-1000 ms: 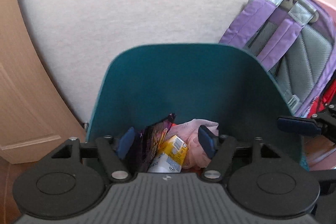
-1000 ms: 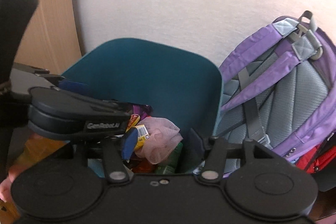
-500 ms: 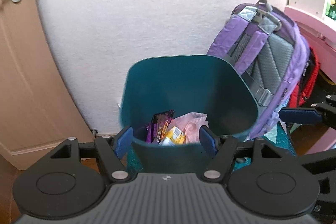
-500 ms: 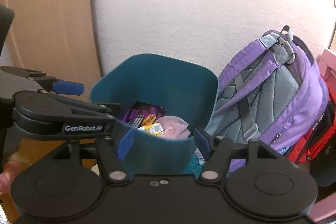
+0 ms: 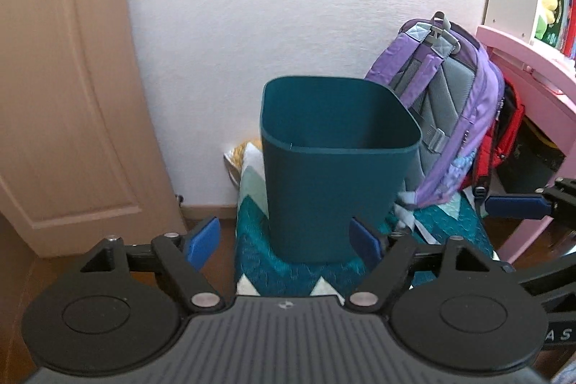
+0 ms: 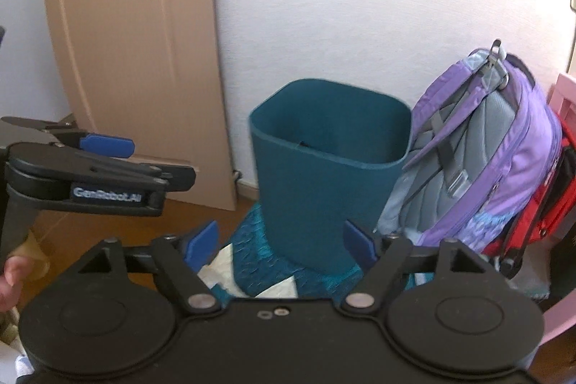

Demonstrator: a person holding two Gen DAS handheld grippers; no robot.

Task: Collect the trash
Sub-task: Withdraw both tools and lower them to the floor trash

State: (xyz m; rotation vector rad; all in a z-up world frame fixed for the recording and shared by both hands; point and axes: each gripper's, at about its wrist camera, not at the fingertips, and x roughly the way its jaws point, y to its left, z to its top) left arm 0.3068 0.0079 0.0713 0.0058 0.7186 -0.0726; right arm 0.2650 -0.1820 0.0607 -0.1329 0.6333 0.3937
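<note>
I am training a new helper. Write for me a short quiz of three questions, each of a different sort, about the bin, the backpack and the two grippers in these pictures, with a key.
1. True or false: the left gripper holds a piece of trash.
2. What leans beside the teal bin? A) a purple backpack B) a broom C) a chair
3. Fill in: the bin stands on a teal patterned ____.

Key
1. False. Its jaws have just been opening, with nothing between them; the same goes for the right gripper.
2. A, the purple backpack.
3. Mat.
</note>
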